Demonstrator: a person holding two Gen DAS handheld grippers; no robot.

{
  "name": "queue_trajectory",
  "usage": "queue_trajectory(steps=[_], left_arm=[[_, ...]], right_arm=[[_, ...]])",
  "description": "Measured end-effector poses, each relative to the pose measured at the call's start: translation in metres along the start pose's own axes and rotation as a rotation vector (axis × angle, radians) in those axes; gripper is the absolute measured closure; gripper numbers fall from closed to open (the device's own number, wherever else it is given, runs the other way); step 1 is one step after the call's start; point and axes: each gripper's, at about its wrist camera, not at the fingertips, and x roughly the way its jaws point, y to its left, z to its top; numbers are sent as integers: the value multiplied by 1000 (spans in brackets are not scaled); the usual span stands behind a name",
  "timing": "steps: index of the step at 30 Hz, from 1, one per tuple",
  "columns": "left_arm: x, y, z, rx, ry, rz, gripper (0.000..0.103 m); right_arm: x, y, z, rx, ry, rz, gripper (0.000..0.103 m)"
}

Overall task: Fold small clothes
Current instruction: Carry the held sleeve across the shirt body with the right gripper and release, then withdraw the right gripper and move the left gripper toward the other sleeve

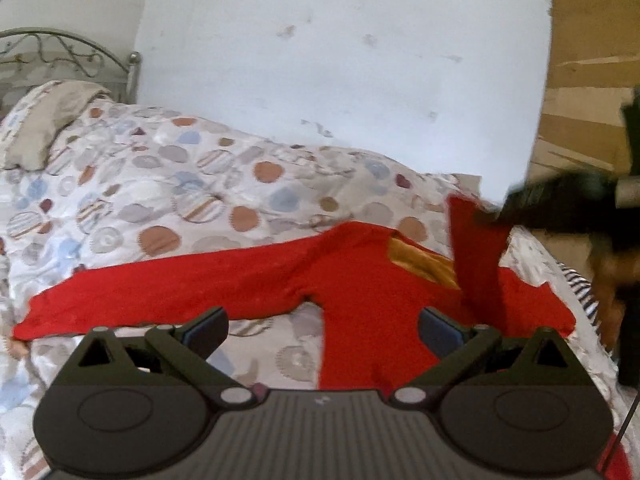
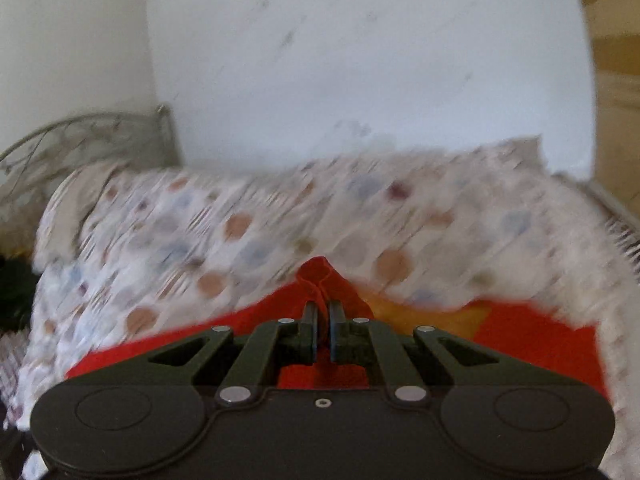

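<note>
Red garment: a small long-sleeved red fabric top point(image 1: 360, 280) with a yellow-orange inner neck lining point(image 1: 424, 262) lies spread on the spotted white quilt point(image 1: 168, 184), near the quilt's right end.
Left sleeve: stretched flat away from the red top's body, its cuff lying near the quilt's near left edge.
Right sleeve: lifted off the quilt and standing up beside the neck lining, pinched at its cuff.
Right gripper: the black two-finger right gripper point(image 2: 323, 312) has its jaws closed on a bunched fold of the red cloth; in the left wrist view it shows as a blurred dark shape point(image 1: 560, 204) above the top's right shoulder.
Left gripper: the black two-finger left gripper point(image 1: 322, 330) hangs just in front of the red top's lower body, jaws spread wide with nothing between them.
Open room: bare quilt lies left of and behind the red top; on its right, the quilt's edge runs close beside the top.
Surroundings: a pale blue-white wall point(image 1: 340, 64) rises right behind the quilt; a beige pillow point(image 1: 48, 128) and a curled grey metal headboard point(image 1: 72, 52) sit far left of the red top; a brown wooden panel point(image 1: 592, 80) stands to its right.
Sharpness: the right wrist view is motion-blurred, so quilt details there are unclear.
</note>
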Motion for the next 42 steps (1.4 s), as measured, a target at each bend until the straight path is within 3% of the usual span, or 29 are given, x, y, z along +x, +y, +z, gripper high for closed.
queue_trajectory(steps=[6,9,12,14,18,22,28,31,38,42], left_arm=[[-3,13,-2,-15,-31,62,0],[3,12,-3,-8,-21,75,0],[14,7,-5,-1,0,73,0],[22,2,-6,7,8,70,0],[45,-13,-8,34,24,47,0],[76,-31,-12,71,42,39,0],[122,-51,-28,126,93,87,0],[137,-53,-38,129,128,111,0],[149,-39,-55,67,144,111,0],[148,-36,-59,53,136,101,0]], right_arm=[[39,28,-66,-20,139,73,98],[44,27,-86,1,176,94,92],[31,11,-93,35,162,113,67],[15,-2,-95,17,140,110,40],[-30,-35,-103,-46,89,56,21],[-67,-71,-115,-141,31,-107,6],[-76,-124,-136,-269,-16,-404,5],[-64,-146,-142,-292,-20,-503,11],[-30,-166,-141,-337,-14,-547,32],[-9,-162,-135,-435,8,-561,35]])
